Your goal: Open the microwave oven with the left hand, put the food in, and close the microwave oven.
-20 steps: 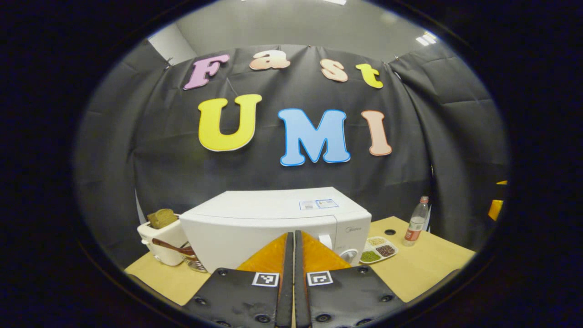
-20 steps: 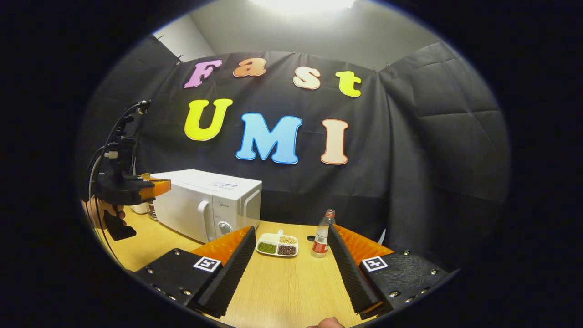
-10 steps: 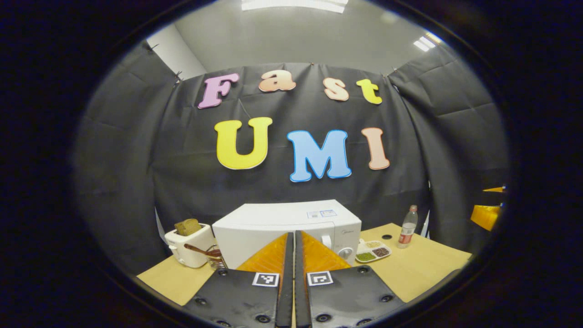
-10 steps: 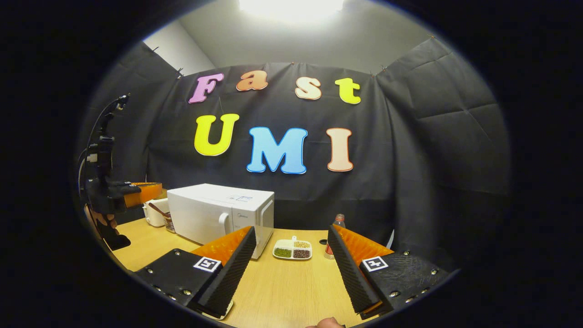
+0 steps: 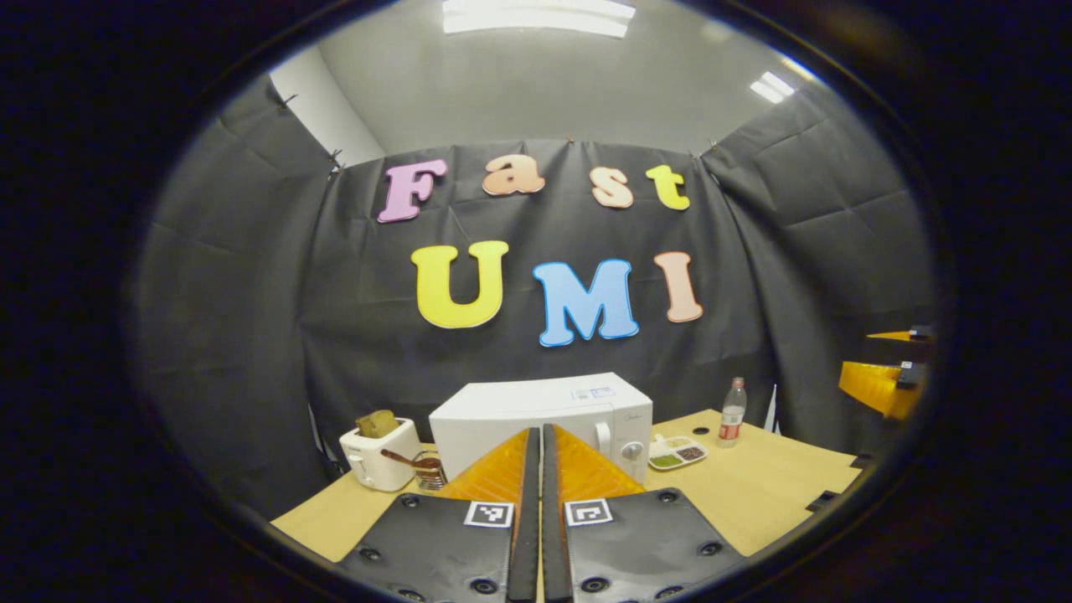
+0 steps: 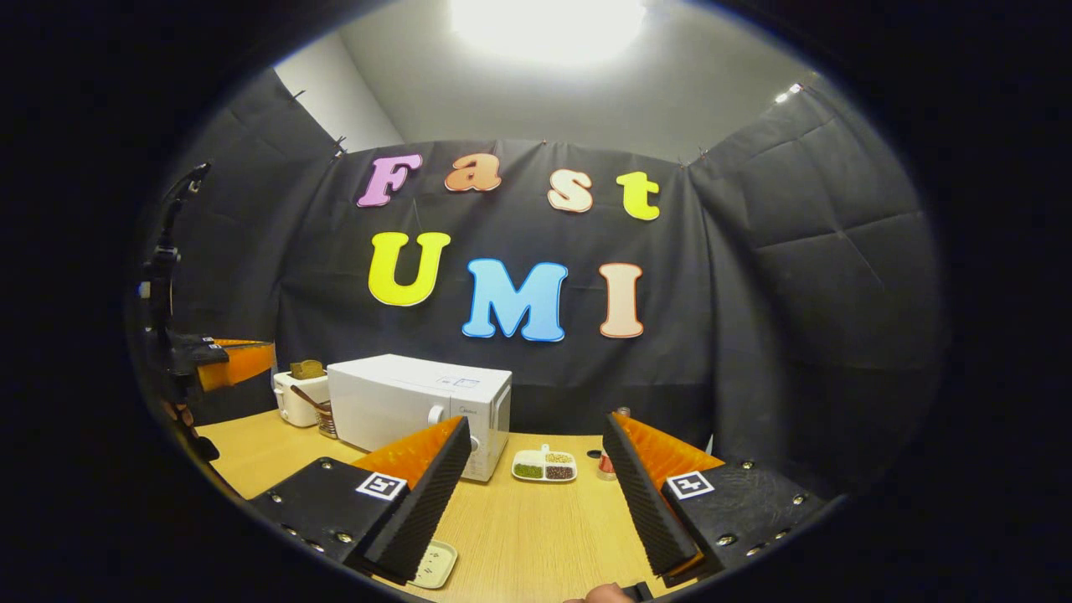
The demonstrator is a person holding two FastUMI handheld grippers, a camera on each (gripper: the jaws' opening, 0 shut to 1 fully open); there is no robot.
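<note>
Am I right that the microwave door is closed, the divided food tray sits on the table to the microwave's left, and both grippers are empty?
Not quite: in the right gripper view the divided food tray sits to the right of the microwave, near the bottle. The door is closed, and the left gripper and right gripper are empty.

Both gripper views well back, facing the microwave [image 5: 542,414] on the shared table [image 6: 536,519].

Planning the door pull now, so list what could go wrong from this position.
1. The left tool is shut and far back from the microwave; it must open before it can take the door handle.
2. The toaster and the utensil holder stand close beside the microwave's other side; a wide approach could knock them.
3. The sectioned dish and the bottle sit by the handle side; a careless reach could bump them.
</note>
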